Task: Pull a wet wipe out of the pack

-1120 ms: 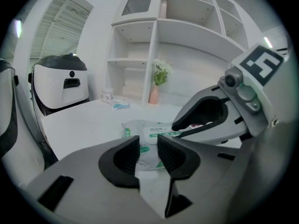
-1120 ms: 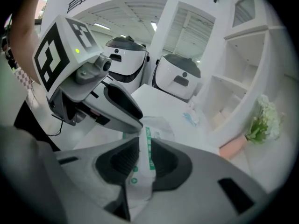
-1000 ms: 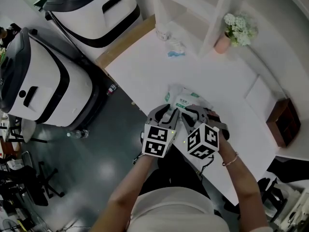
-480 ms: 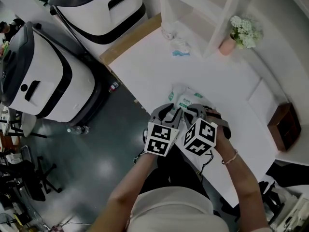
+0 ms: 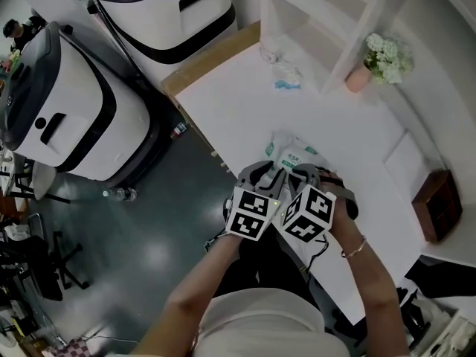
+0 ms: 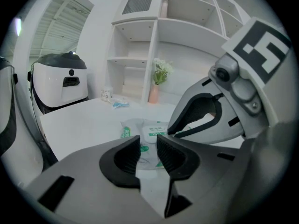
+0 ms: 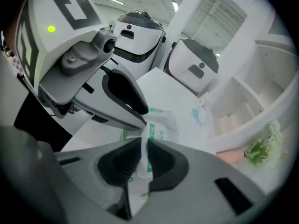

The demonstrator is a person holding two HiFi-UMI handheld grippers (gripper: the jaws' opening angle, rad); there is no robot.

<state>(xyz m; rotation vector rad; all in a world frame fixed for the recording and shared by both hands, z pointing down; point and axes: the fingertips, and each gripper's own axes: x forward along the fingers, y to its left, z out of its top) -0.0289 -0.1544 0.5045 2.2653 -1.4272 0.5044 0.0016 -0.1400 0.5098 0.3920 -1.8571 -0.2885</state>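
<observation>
White pack (image 5: 296, 155) facing L hand-held gripper (image 6: 148, 146), agape; R hand-held gripper (image 7: 144, 149) steeper, barely parted.

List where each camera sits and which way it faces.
Head view: on the head, steeply down at the table; forearms, left gripper, right gripper show.
Left gripper view: on left gripper, along its jaws toward wipe pack; right gripper at right.
Right gripper view: on right gripper, toward wipe pack; left gripper upper left.
Shared: wipe pack, all views.

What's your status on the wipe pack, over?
Left hand-held gripper open at the wet wipe pack. Right hand-held gripper, jaws nearly closed over it, grip unclear. Nothing visibly pulled out. Nothing blocking.
</observation>
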